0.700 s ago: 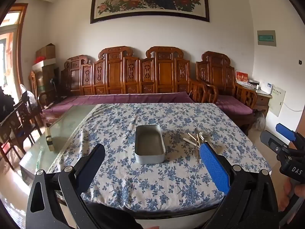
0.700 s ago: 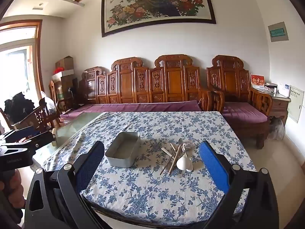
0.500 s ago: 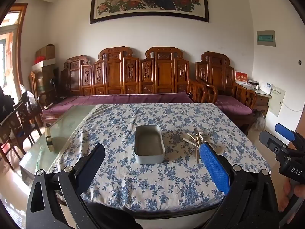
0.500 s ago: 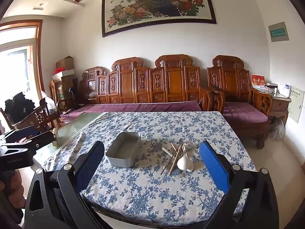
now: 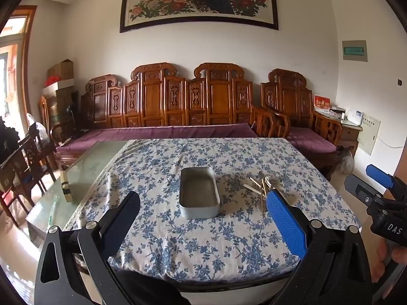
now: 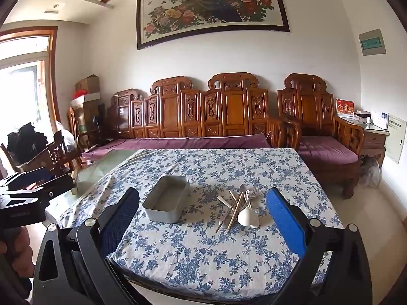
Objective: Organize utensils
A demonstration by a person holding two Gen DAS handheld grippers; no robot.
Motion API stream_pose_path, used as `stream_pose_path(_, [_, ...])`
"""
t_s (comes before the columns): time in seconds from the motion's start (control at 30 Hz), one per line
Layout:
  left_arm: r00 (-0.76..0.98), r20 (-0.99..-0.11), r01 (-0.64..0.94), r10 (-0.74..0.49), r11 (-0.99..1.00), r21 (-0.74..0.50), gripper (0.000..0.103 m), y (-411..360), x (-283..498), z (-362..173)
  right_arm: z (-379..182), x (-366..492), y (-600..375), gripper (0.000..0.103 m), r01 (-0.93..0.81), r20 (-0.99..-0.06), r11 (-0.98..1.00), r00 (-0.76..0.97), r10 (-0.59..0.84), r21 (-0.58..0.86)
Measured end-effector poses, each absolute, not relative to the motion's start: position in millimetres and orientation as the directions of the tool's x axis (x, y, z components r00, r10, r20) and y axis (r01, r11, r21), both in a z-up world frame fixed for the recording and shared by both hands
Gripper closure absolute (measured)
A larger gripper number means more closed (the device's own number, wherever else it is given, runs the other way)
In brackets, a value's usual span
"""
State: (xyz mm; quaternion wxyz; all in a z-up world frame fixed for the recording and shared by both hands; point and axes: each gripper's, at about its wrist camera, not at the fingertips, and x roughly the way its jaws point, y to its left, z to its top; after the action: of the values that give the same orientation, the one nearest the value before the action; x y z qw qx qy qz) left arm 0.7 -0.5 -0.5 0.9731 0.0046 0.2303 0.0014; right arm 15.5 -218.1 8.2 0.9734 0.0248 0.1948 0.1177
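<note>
A grey metal tin (image 5: 199,193) (image 6: 166,205) stands empty on the blue-flowered tablecloth (image 5: 203,236) (image 6: 203,249). To its right lies a heap of utensils (image 5: 264,185) (image 6: 240,207): chopsticks, a fork, metal spoons and a white spoon (image 6: 248,219). My left gripper (image 5: 203,218) hangs wide open over the near table edge, short of the tin. My right gripper (image 6: 203,218) is open too, short of the heap, with nothing between its fingers. Each gripper shows at the other view's edge.
A carved wooden sofa (image 5: 178,117) with purple cushions runs behind the table, an armchair (image 6: 323,137) to its right. Bare glass tabletop (image 5: 84,172) shows left of the cloth, with a small block (image 5: 66,188) on it. Wooden chairs (image 5: 23,167) stand at far left.
</note>
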Motion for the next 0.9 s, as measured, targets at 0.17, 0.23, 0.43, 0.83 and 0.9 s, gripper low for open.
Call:
stream_pose_path(0.17, [0.895,-0.447,0.001,0.004,1.0,0.009,0.006,-0.7,0.6,-0.4,7.6,16.2,-220.5,0.003,-0.22,-0.375,0.971,0.896,0.239,0.093])
stream_pose_path(0.23, [0.895,-0.447,0.0,0.004,1.0,0.009,0.006,-0.6,0.5,-0.4,8.5,15.0,-213.4,0.003,-0.22,-0.376,0.971,0.895,0.239,0.094])
stream_pose_path(0.43, [0.895,-0.446,0.001,0.003,1.0,0.009,0.006,-3.3,1.1,1.9,9.8,10.3,-210.3,0.003,-0.22,-0.377,0.971,0.895,0.239,0.093])
stream_pose_path(0.83, [0.896,-0.444,0.001,0.003,1.0,0.009,0.006,-3.2,0.7,1.9,7.3,13.3,-214.7,0.003,-0.22,-0.379,0.971,0.894,0.24,0.096])
stream_pose_path(0.9, [0.896,-0.443,0.001,0.003,1.0,0.009,0.006,-3.6,1.0,2.0,7.5,12.9,-214.3,0.003,-0.22,-0.378,0.971,0.894,0.24,0.095])
